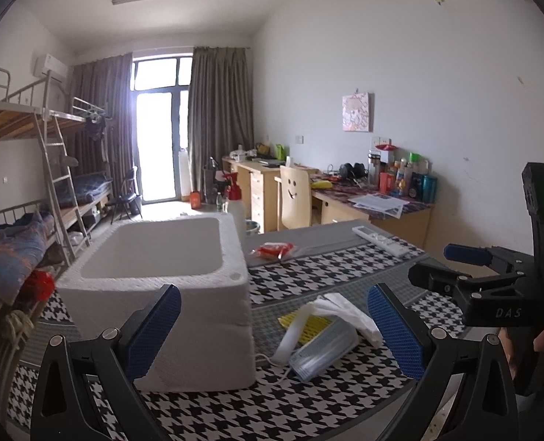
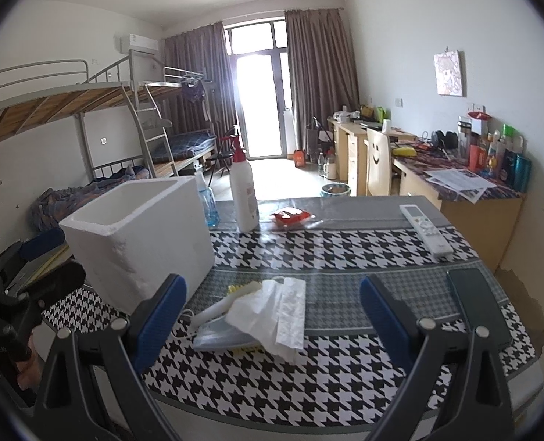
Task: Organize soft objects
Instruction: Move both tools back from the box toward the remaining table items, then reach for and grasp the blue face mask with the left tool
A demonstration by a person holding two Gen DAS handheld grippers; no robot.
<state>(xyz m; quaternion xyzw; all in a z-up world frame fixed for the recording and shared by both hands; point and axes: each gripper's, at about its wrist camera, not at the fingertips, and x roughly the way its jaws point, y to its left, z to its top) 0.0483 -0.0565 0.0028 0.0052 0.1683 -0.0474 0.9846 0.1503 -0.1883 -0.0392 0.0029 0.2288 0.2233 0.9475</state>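
The table (image 2: 345, 257), under a houndstooth cloth, is the widest thing here. The white foam box (image 1: 154, 286) standing open-topped on it serves as the landmark, and it is probably where the soft things are meant to go, since its mouth faces up and nothing shows inside it.

Just to the right of the box, near its front corner, lies the pile of soft objects: a crumpled white tissue (image 2: 272, 312) draped over a pale blue face mask (image 1: 323, 352), with a yellow mesh piece (image 1: 308, 325) and a white foam strip (image 1: 290, 334) tucked beneath. They overlap one another, loosely heaped rather than sorted, so nothing seems put away yet.

Behind the box stand a white bottle with a red cap (image 2: 243, 194) and a blue spray bottle (image 2: 206, 202). Farther right of the box lie a red packet (image 2: 290, 217), a white remote (image 2: 424, 229) and a dark phone (image 2: 478, 305), all hard items well apart from the pile.

The left gripper (image 1: 272, 330) hovers with its jaws spread wide, framing the box's corner and the pile, touching nothing. The right gripper (image 2: 272, 316) is likewise gaping and empty, lined up on the tissue, likely for the first pick.
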